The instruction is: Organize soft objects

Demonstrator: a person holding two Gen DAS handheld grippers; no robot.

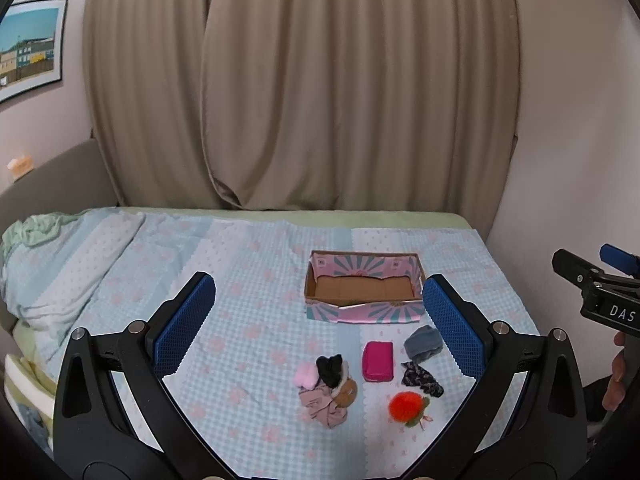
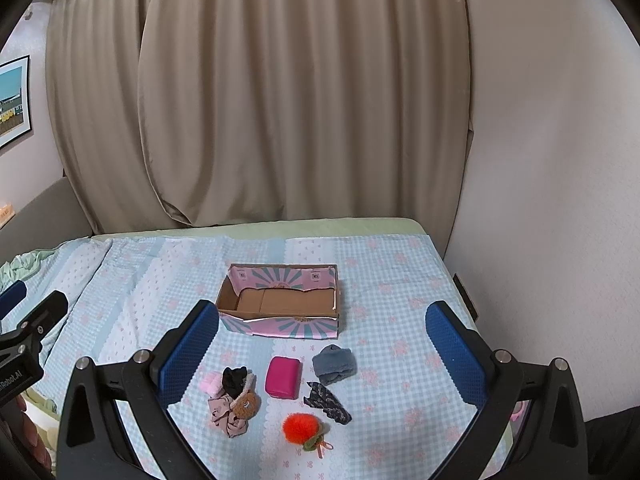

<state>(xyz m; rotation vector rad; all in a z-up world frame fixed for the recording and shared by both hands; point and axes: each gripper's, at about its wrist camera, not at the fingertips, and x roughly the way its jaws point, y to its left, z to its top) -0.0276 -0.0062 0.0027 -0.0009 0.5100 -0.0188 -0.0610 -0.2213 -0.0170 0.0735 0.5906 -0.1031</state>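
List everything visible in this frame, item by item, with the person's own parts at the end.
cardboard box: 1, pink and teal outside, brown inside, open, nothing in it, mid-bed
pouch: 1, magenta, in front of the box
folded cloth: 1, grey-blue, right of the pouch
patterned cloth: 1, dark, in front of the grey-blue cloth
pom-pom: 1, orange-red, nearest the cameras
scrunchie pile: several, pink, black, brown, mauve, left of the pouch
bedspread: 1, light blue check
curtain: beige, behind the bed
framed picture: 1, left wall
left tool: 1, black, blue pads, open
right tool: 1, same, open
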